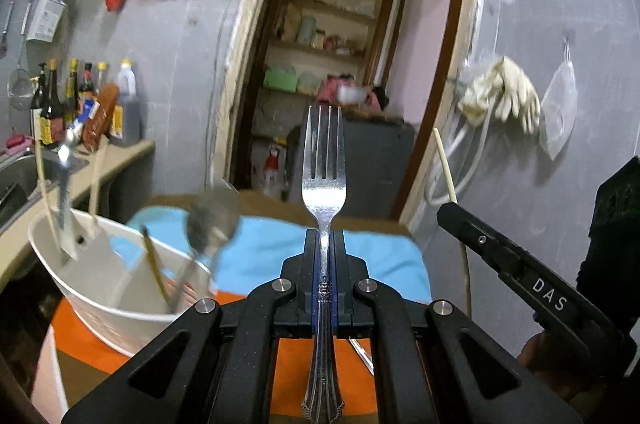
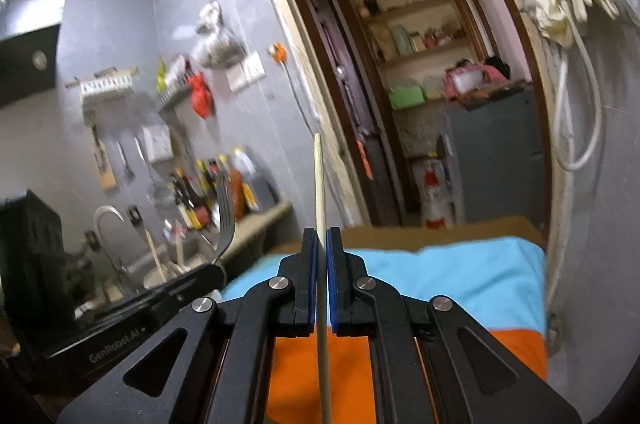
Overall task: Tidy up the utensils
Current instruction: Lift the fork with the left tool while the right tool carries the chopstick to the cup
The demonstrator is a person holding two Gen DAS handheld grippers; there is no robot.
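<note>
Steel fork (image 1: 324,160) is pinched upright by the left gripper (image 1: 324,244), tines at 12 o'clock. One pale chopstick (image 2: 320,192) is clamped upright by the right gripper (image 2: 322,244). At 9 o'clock, a white tub (image 1: 100,288) holds what seems a blurred spoon (image 1: 212,220).

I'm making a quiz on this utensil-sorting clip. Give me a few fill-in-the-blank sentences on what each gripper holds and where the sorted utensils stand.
The left gripper is shut on a metal ____, tines pointing up.
The right gripper holds a thin pale wooden ____.
A spoon and other utensils stand in the ____ tub.
The cloth beyond the fingers is ____ in colour.

Missing words: fork; chopstick; white; blue
</note>
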